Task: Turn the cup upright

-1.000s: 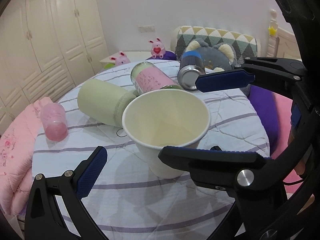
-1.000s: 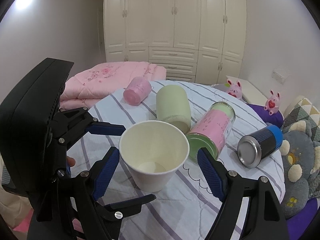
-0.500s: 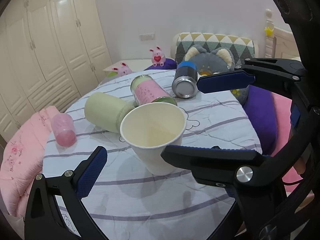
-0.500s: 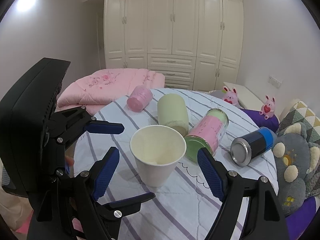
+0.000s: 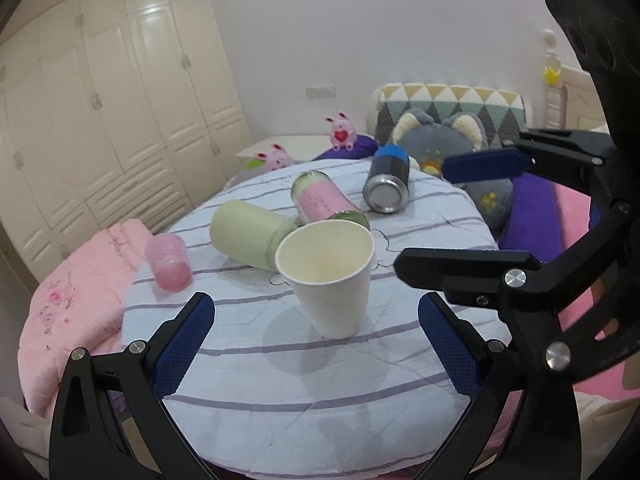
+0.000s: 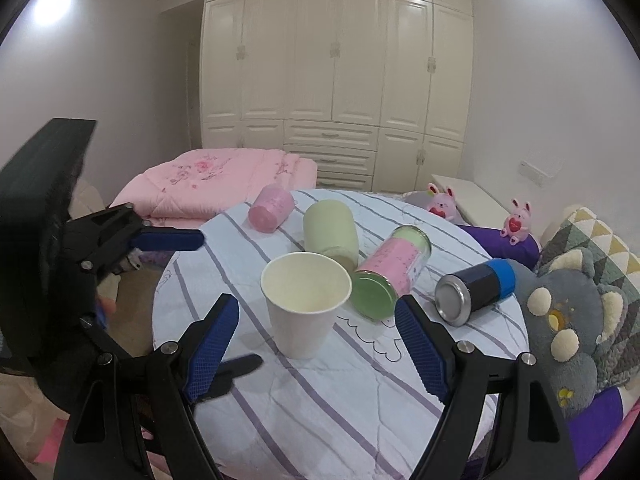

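A white paper cup (image 5: 328, 276) stands upright, mouth up, on the round table with the striped cloth (image 5: 304, 368). It also shows in the right wrist view (image 6: 304, 308). My left gripper (image 5: 316, 344) is open and empty, a little short of the cup and above the table. My right gripper (image 6: 316, 348) is open and empty, its jaws wide apart, also short of the cup. The right gripper's fingers (image 5: 484, 164) show at the right of the left wrist view. The left gripper's finger (image 6: 168, 240) shows at the left of the right wrist view.
Behind the cup lie a pale green cup (image 6: 330, 228), a pink-and-green jar (image 6: 392, 268), a small pink cup (image 6: 270, 208) and a blue-and-black can (image 6: 474, 286). A grey plush toy (image 6: 568, 320) sits at the table's right edge. A pink quilt (image 6: 212, 180) lies beyond.
Both grippers have drawn back and up from the cup, which looks smaller and stands free on the table. The cup has not moved.
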Motion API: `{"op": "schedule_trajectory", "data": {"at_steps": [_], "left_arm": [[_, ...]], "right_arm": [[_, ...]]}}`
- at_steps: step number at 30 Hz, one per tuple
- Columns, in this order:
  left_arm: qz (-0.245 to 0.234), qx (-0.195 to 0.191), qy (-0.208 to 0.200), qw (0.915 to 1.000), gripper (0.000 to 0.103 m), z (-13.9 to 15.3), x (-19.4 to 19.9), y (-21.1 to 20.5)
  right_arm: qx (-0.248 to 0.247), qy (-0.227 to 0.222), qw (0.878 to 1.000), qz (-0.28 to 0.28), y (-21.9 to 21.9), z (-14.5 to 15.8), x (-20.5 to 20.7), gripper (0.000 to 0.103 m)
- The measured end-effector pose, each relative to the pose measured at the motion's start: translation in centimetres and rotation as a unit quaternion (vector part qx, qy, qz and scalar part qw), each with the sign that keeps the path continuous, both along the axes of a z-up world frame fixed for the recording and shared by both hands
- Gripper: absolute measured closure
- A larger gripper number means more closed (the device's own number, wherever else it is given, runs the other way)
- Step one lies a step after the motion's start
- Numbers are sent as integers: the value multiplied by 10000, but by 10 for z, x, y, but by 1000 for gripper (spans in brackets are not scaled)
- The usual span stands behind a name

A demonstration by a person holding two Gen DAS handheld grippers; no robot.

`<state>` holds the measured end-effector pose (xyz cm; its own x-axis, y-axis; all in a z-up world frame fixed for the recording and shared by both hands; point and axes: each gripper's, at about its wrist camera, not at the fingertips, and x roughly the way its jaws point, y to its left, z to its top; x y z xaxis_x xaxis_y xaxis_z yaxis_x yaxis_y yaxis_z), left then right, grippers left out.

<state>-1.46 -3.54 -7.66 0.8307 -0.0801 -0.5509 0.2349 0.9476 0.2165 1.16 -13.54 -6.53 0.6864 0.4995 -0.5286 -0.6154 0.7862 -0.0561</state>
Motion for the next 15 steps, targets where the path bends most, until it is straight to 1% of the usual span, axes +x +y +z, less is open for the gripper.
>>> {"op": "schedule_trajectory", "data": {"at_steps": [5, 10, 15], "left_arm": [[243, -26, -234, 9994, 0, 9, -7, 2], [456, -18, -467, 9979, 0, 19, -13, 1], [684, -215, -589, 9957, 0, 28, -16, 9]], "right_arm": [[10, -8, 9999, -168, -6, 2, -4, 21], [142, -47, 9992, -377, -13, 11, -7, 21], [172, -123, 9965, -812, -19, 20, -9, 21]]}}
